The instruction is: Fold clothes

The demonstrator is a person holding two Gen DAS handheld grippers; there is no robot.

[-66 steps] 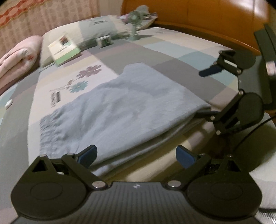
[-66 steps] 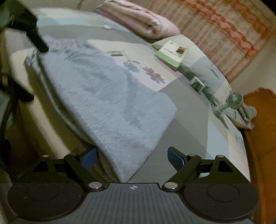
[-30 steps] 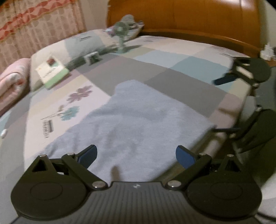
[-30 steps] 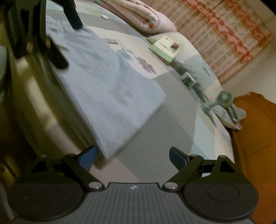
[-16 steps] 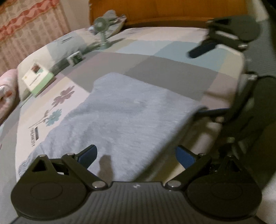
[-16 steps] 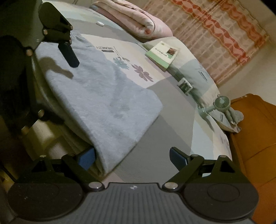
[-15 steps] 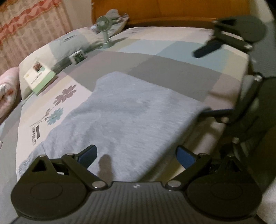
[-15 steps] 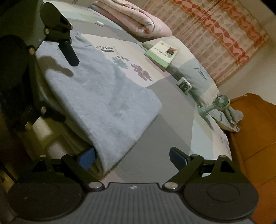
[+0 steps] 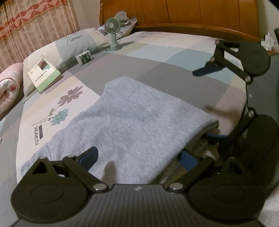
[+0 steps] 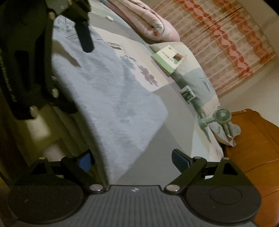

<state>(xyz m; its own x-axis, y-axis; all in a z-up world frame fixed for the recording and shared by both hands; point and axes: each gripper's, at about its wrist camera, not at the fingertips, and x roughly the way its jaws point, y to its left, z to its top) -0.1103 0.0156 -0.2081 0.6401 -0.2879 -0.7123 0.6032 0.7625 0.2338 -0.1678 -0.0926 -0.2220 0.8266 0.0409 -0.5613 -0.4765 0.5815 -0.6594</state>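
A grey-blue folded garment lies flat on the patchwork bed, one side hanging over the mattress edge. My left gripper is open and straddles that near edge, one finger above the cloth and one below. In the same view my right gripper is open at the garment's right corner, its lower finger tucked under the fold. From the right wrist, the garment runs between the open fingers of my right gripper. My left gripper stands open at the far end.
A green-and-white book leans on a pillow at the back. A small desk fan and a small card stand beside it. A pink quilt lies rolled at one side. A wooden headboard closes off the bed.
Both grippers have come in closer around the garment's hanging edge. The right gripper's lower finger now sits under the corner. The garment itself has not shifted.
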